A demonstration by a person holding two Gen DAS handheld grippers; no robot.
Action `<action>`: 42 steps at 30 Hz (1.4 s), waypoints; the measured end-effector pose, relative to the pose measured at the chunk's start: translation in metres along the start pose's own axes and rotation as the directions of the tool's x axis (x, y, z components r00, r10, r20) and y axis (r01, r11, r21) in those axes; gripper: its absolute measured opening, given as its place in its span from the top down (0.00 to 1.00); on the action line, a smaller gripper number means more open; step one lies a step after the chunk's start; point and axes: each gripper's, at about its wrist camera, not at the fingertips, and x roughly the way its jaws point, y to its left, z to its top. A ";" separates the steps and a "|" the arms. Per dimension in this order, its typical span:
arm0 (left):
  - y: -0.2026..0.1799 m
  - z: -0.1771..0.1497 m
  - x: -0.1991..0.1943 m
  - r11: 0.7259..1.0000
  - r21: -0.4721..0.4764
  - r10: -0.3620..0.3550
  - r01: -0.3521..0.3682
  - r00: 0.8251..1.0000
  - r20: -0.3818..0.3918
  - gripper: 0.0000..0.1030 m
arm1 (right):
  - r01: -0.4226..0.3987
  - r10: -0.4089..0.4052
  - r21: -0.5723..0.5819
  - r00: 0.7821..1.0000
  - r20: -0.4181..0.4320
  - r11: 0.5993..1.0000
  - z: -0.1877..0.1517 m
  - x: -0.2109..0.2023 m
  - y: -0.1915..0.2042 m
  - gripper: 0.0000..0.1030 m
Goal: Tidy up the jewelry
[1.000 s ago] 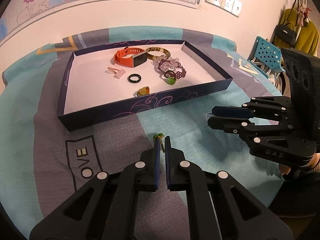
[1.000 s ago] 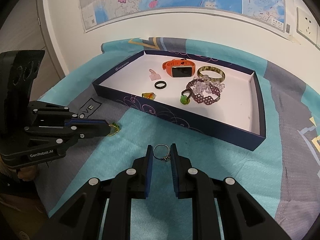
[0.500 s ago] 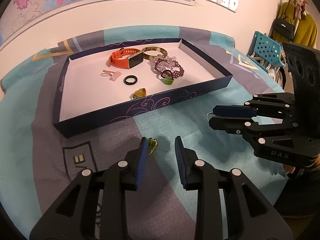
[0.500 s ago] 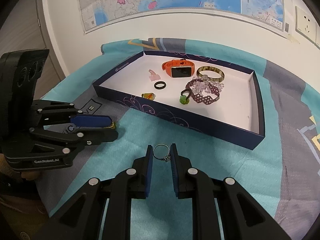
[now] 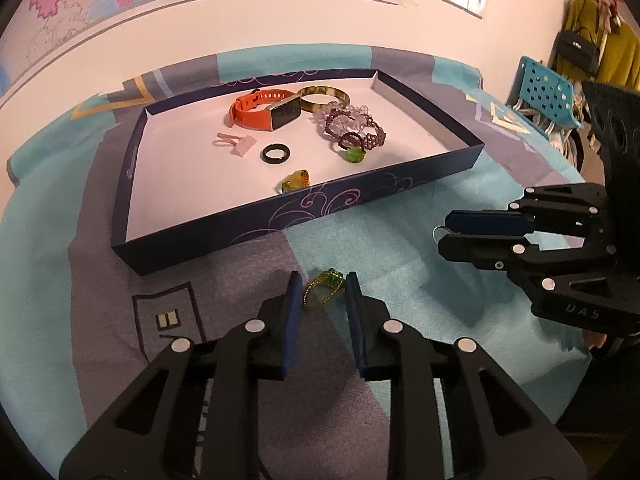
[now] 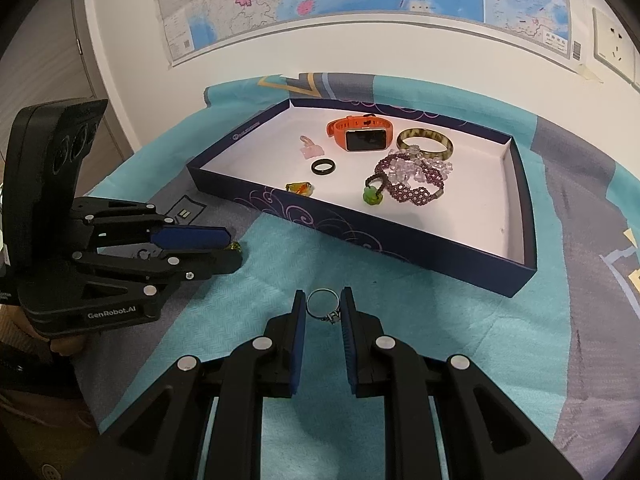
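My left gripper (image 5: 321,280) jaws just closing around gold-green ring (image 5: 323,290), not yet pinching; could skid on cloth (image 5: 400,256) near tray (image 5: 304,216) front wall. Right gripper (image 6: 322,308) clamps silver ring (image 6: 321,306); thin band may twist free.

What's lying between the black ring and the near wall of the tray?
An amber ring, shown in both wrist views. It sits close against the tray wall, nearer than the black ring.

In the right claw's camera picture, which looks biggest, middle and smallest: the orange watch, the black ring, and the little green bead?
Largest to smallest, as they look in that view:
1. orange watch
2. black ring
3. green bead
The ring and bead look close in size, so their order is unsure; all three lie in the blue box.
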 end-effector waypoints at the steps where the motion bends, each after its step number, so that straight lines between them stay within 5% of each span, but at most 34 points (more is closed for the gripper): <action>1: 0.000 0.000 0.000 1.000 0.000 -0.001 0.001 1.000 -0.001 0.82 | -0.002 0.002 0.002 1.000 0.001 1.000 0.000 0.000 0.000 0.85; 6: 0.004 0.001 0.000 1.000 -0.023 0.001 -0.001 1.000 -0.002 0.97 | -0.006 0.006 0.004 1.000 0.005 1.000 0.001 0.000 -0.001 0.85; 42: 0.007 0.022 -0.034 0.996 -0.051 -0.064 0.070 0.992 0.110 0.97 | 0.020 -0.017 -0.032 0.996 0.093 0.999 0.035 -0.014 -0.008 0.85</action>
